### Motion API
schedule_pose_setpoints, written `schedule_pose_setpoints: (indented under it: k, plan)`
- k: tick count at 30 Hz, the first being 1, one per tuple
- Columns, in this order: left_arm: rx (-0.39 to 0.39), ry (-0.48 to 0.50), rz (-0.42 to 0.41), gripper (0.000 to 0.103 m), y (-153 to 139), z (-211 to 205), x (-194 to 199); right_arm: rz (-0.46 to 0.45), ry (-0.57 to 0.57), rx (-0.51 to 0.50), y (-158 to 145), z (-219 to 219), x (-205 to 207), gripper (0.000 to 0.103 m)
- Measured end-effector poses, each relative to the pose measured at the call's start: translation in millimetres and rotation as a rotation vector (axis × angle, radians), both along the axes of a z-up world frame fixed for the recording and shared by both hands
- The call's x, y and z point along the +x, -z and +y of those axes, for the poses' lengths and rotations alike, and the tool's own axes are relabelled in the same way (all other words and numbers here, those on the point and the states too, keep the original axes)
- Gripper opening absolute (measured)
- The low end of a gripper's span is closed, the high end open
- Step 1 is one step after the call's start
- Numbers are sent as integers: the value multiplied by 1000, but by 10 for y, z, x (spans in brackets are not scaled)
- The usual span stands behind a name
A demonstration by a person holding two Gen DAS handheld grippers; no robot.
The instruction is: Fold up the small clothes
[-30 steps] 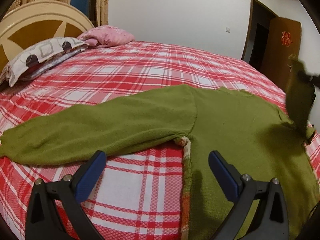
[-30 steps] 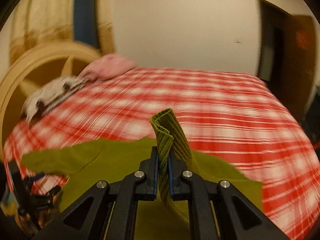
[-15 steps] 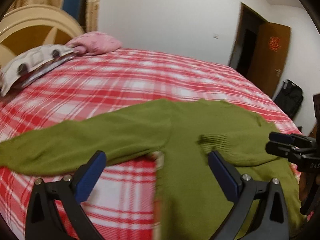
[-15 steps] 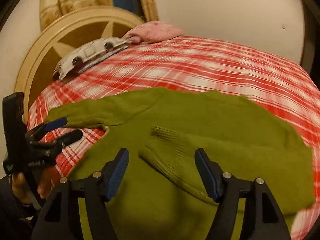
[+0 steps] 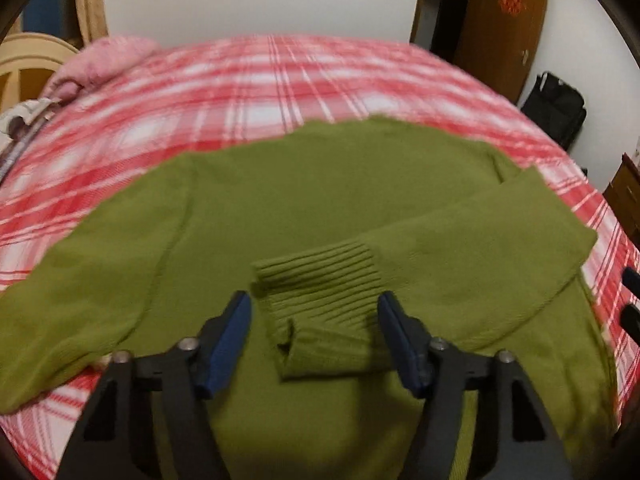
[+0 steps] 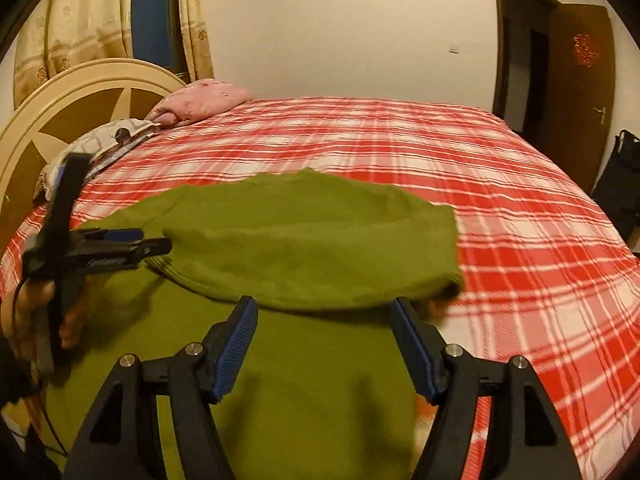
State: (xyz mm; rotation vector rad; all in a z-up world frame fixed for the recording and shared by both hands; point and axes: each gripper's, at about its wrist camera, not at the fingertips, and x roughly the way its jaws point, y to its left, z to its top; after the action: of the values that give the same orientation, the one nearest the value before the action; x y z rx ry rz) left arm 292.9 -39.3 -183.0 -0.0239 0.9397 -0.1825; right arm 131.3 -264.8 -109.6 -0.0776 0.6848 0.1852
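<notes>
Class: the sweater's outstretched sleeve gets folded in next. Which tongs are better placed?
Left, probably: the outstretched sleeve lies on its side. The left tongs, jaws just closing with the ribbed cuff between them unpinched, hover beside it.

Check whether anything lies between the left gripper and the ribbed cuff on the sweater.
Nothing visible does. The left gripper has its jaws apart on either side of the ribbed cuff, which lies folded across the green sweater. The jaws have just been closing, but no pad presses it.
</notes>
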Motion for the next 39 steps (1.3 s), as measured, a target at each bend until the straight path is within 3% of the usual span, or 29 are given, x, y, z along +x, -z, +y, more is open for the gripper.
schedule_pose_setpoints:
  k: [2, 3, 4, 8, 14, 18, 20, 21, 22, 24, 26, 29, 32, 37, 38, 39]
  plan:
    - [-10, 3, 6, 45, 9, -23, 30, -6, 13, 4, 21, -87, -56, 69]
    - [-26, 16, -2, 25, -15, -27, 23, -7, 18, 9, 31, -128, -72, 69]
    - [-38, 29, -11, 13, -42, -33, 17, -5, 21, 15, 54, -178, -97, 69]
    - [-57, 32, -74, 7, -236, 28, -70, 10, 38, 17, 152, -260, -116, 69]
    - [-111, -21, -152, 7, -572, 375, -147, 31, 63, 26, 263, -315, -89, 69]
    - [-139, -45, -145, 7, -537, 587, -129, 45, 63, 21, 318, -292, -77, 69]
    - [-145, -57, -122, 12, -462, 594, -127, 51, 60, 19, 337, -275, -72, 69]
    - [-153, -58, -104, 28, -420, 584, -114, 57, 58, 19, 355, -269, -58, 69]
    - [-157, -58, -84, 59, -381, 569, -100, 64, 62, 17, 375, -267, -42, 69]
    - [-161, -87, -90, 91, -340, 556, -120, 72, 68, 17, 408, -259, -29, 69]
    - [-175, -91, -122, 94, -337, 527, -149, 82, 71, 18, 444, -247, -25, 69]
    - [-147, -73, -102, 94, -292, 419, -68, 76, 64, 23, 455, -238, -40, 69]
    - [-119, -42, -76, 87, -203, 258, 60, 73, 61, 31, 461, -254, -44, 69]
    - [-78, -8, 25, 45, 52, 74, 247, 72, 72, 72, 467, -323, -53, 69]
    - [-61, -10, 11, 39, 43, 60, 235, 72, 73, 83, 468, -341, -56, 69]
    - [-69, 11, 0, 12, 13, 47, 210, 72, 75, 91, 472, -353, -57, 69]
